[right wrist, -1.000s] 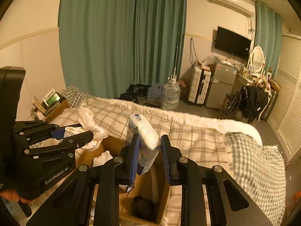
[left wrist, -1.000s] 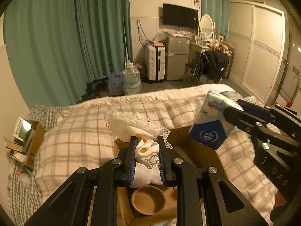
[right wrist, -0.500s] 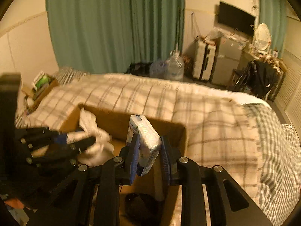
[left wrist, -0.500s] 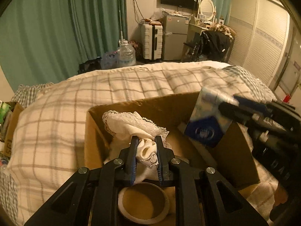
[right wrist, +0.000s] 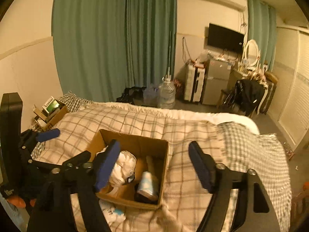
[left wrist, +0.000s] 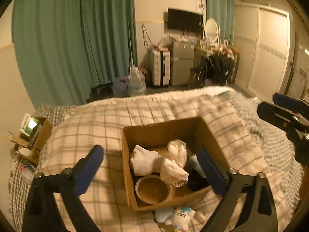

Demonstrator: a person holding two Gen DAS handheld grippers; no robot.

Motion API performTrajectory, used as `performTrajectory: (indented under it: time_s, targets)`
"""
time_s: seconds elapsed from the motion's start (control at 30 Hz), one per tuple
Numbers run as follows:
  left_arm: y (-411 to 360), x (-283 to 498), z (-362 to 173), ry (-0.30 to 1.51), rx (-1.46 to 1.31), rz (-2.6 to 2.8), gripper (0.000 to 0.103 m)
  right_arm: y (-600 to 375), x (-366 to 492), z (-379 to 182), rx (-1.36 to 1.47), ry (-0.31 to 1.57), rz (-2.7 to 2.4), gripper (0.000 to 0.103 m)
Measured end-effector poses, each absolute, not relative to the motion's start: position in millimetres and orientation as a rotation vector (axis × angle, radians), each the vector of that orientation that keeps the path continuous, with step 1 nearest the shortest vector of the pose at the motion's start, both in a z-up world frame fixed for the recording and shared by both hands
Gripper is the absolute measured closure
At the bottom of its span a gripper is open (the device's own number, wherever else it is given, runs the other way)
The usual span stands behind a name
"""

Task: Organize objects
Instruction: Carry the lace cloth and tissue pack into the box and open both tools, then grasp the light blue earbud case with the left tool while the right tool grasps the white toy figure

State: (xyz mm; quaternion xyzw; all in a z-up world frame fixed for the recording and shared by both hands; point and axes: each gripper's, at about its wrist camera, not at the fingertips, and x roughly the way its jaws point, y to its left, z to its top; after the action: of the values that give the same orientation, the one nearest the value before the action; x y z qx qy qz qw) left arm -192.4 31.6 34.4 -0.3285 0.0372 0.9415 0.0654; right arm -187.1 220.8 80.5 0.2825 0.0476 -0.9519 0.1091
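Observation:
A brown cardboard box (left wrist: 160, 130) (right wrist: 133, 136) sits open on the plaid bed cover. Inside lie a white lacy cloth (left wrist: 164, 162) (right wrist: 123, 164), a round brown tape roll (left wrist: 152, 187) and a blue-and-white tissue pack (right wrist: 147, 183). My left gripper (left wrist: 150, 166) is open and empty, held above the box with its fingers spread to both sides. My right gripper (right wrist: 154, 164) is open and empty, above the box's right part. Each gripper shows in the other's view, the right one (left wrist: 285, 112) and the left one (right wrist: 46, 135).
A small white plush toy (left wrist: 179, 218) lies on the bed just in front of the box. A cardboard box of small items (left wrist: 32, 135) stands at the bed's left. Water jugs (right wrist: 167, 92), a suitcase and a fridge stand beyond the bed.
Both grippers opened and pulled back up. The lacy cloth and the tissue pack left the fingers and now lie in the box.

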Motion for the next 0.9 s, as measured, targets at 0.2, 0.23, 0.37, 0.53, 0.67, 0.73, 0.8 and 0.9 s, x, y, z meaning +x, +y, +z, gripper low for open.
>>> performTrajectory:
  time_s: [0.2,0.23,0.37,0.53,0.67,0.73,0.8,0.9]
  targets:
    - [12,-155,52,0.089,-0.921,2.900,0.000,218,-133,105,0.759,0.162,-2.824,0.011]
    - [9,-149,51,0.085,-0.913,2.912,0.000,216,-125,106,0.751,0.161,-2.822,0.011]
    - [-5,-126,39,0.067,-0.911,2.951,0.000,207,-111,90,0.760,0.174,-2.816,0.007]
    - [-16,-113,-1,0.034,-0.989,2.980,0.000,201,-119,37,0.861,0.172,-2.787,0.007]
    - [-16,-117,-47,0.061,-1.105,2.968,0.000,195,-132,-18,0.976,0.198,-2.739,0.007]
    - [-15,-123,-69,0.072,-1.185,2.939,0.000,195,-140,-44,1.059,0.161,-2.685,0.007]
    - [-15,-126,-85,0.092,-1.245,2.919,0.000,193,-147,-67,1.141,0.146,-2.643,0.007]
    - [-17,-130,-99,0.107,-1.311,2.920,0.000,181,-151,-90,1.212,0.192,-2.576,0.007]
